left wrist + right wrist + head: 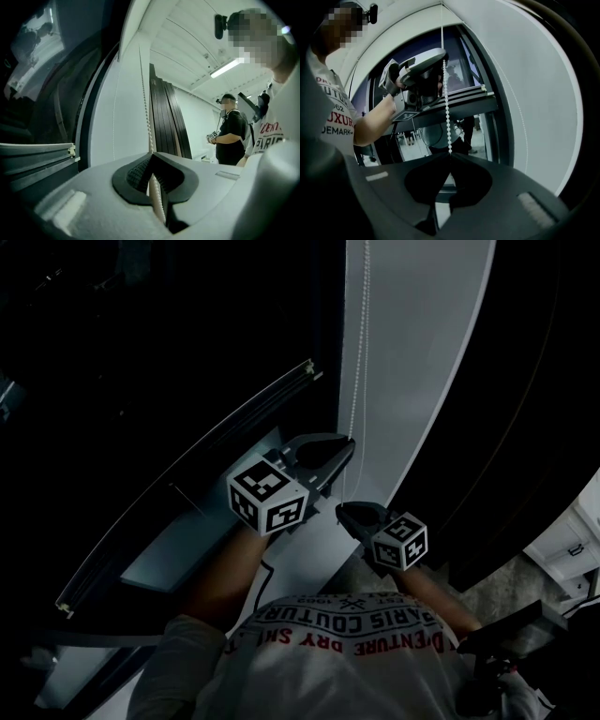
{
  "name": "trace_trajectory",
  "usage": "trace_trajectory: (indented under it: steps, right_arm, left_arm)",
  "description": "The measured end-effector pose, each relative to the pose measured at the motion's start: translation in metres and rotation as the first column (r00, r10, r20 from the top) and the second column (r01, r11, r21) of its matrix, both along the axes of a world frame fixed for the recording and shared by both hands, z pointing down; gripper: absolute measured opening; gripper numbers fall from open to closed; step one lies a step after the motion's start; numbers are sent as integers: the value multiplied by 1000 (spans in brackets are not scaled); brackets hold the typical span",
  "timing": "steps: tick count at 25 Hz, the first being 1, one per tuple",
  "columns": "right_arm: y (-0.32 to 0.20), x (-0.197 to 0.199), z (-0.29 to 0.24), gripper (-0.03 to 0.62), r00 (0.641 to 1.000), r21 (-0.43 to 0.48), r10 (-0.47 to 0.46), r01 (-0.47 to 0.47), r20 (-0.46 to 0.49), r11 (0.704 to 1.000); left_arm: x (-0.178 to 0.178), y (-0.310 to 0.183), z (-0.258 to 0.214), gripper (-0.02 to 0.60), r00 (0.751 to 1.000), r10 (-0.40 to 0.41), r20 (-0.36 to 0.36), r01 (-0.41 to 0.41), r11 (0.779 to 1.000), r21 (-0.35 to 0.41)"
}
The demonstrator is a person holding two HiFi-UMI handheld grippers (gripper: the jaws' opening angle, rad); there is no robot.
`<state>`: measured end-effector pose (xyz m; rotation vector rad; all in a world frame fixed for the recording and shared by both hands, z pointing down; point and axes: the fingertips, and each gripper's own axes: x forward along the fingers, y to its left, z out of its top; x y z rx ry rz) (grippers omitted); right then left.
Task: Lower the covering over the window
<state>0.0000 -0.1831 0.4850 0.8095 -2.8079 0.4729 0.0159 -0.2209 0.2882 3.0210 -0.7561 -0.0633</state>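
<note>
Head view: looks steeply down a white wall strip (pixel 412 352) beside the dark window (pixel 141 352). Shows the left gripper (pixel 345 448) on the bead chain (pixel 354 371), with the right gripper (pixel 345 512) just below it in the picture. Shows the blind's bottom bar (pixel 187 476) slanting across the glass, left of both.

Left gripper view: has its 2 fingers (pixel 136 173) pressed together, with the chain pinched between them. Catches the bar at the left edge and a person in black (pixel 232 133) well behind.

Right gripper view: has its 2 fingers closed on the chain's lower part. Shows the left gripper higher on the same strand, with the bar behind it.
</note>
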Motion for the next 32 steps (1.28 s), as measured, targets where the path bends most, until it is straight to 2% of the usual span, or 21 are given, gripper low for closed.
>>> trace_trajectory:
  steps: [11, 15, 19, 27, 32]
  right_arm:
    - [13, -3, 48, 8, 997, -98, -36, 28, -72, 995]
    - [15, 2, 66, 8, 996, -137, -24, 12, -86, 991]
    - [21, 8, 87, 9, 988, -162, -37, 13, -148, 987]
    - [44, 20, 143, 11, 969, -275, -63, -5, -238, 961]
    - [42, 20, 140, 12, 974, -264, -62, 3, -218, 965]
  left_arm:
    - [-8, 2, 55, 6, 999, -38, 37, 40, 998, -53]
    - [-7, 5, 72, 6, 999, -36, 27, 38, 997, -73]
    - [-4, 6, 98, 6, 997, -42, 70, 49, 994, -96]
    - [-1, 7, 167, 6, 985, -44, 169, 76, 980, -186]
    - [-5, 8, 196, 6, 981, -49, 190, 93, 969, -229]
